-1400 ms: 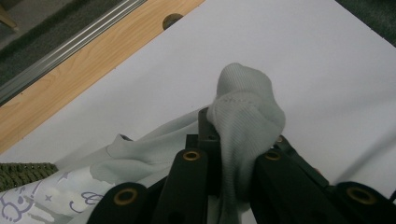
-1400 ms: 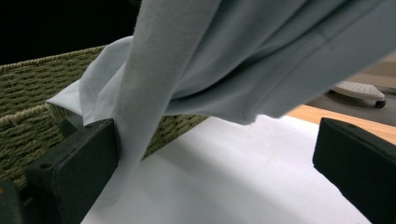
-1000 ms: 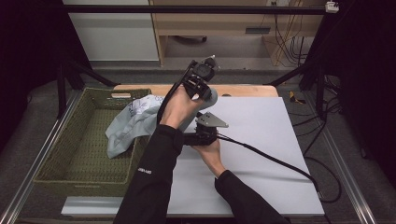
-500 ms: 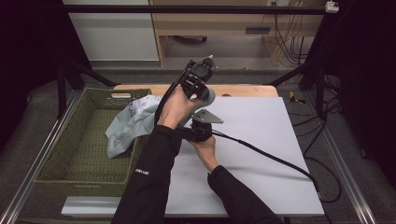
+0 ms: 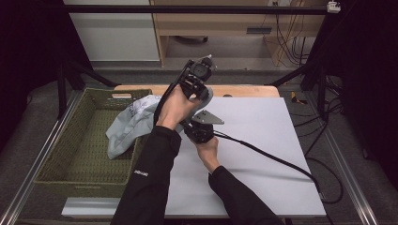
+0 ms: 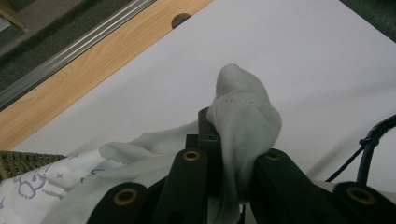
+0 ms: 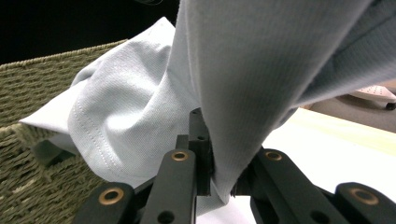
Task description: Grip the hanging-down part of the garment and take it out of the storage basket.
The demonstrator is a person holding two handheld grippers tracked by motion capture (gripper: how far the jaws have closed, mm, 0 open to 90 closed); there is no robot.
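Clearly both claws clamp the pale blue garment: the left claw pinches its hem, and the right claw has just closed on a fold; its purple print is unreadable.

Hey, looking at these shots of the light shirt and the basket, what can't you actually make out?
- Shirt, high view: its middle is hidden behind the left forearm, so its full shape is unclear.
- Print on the shirt, left gripper view: cut off by the frame edge, unreadable.
- Basket, right gripper view: inside hidden by cloth.
- Right gripper, high view: fingers covered by the left hand.
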